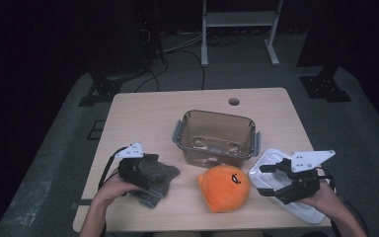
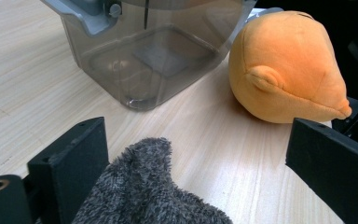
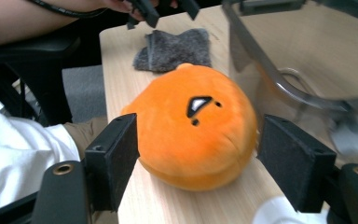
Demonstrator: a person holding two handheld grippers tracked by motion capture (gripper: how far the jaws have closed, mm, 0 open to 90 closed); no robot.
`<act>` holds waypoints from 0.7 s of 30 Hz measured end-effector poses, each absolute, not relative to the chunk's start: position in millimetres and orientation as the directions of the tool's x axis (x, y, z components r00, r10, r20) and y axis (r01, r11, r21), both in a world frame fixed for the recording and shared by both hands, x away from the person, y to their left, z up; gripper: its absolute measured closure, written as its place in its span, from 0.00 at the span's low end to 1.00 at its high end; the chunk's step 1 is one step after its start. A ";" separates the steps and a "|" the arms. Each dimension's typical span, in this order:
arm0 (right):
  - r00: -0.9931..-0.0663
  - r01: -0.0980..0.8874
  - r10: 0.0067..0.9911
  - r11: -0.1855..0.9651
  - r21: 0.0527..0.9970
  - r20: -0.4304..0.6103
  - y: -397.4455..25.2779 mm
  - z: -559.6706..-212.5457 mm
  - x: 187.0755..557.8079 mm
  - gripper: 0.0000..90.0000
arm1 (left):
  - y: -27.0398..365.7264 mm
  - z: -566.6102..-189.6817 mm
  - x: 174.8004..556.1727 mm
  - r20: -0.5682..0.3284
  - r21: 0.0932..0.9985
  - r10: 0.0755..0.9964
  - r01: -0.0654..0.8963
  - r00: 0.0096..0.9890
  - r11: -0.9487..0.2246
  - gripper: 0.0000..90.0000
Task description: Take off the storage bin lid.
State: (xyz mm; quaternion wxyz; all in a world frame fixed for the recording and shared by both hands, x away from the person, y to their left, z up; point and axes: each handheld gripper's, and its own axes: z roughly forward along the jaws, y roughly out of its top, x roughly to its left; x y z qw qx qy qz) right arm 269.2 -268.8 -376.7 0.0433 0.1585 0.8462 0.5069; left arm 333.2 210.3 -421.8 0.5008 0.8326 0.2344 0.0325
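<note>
Dark floor and black stands surround a pale wooden table (image 1: 143,113), which carries everything in play. Largest on it is a smoky see-through plastic box (image 1: 216,137) with grey clip handles, standing open-topped near the middle of the table; in the left gripper view its front wall (image 2: 154,51) rises just beyond the cloth and toy. To the right of the box, at the table's near right corner, lies a white lid (image 1: 271,170), partly covered by the right gripper (image 1: 269,180). Just in front of the box, close to its front wall, sits an orange plush toy (image 1: 224,188), round, with a small dark mark on its upper side; the right gripper view shows it large and close (image 3: 196,135). Near the left front of the table lies a grey fuzzy cloth (image 1: 158,178), crumpled flat on the wood and well apart from the toy. The left gripper (image 1: 145,165) hangs over the cloth's left part; in its own view the jaws stand wide apart with a fold of cloth (image 2: 144,191) lying between them, nearer the left jaw, and nothing is clamped. The right gripper, held by a hand (image 1: 328,197) at the right edge, points toward the toy; its jaws are spread wide, one at either side of the toy in its own view, not pressing it.
</note>
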 end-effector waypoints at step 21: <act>-0.973 0.166 0.223 0.499 0.851 0.059 -219.8 -377.1 282.2 0.28 | 213.0 -421.5 333.5 -0.180 0.850 0.430 0.360 0.885 -0.385 0.04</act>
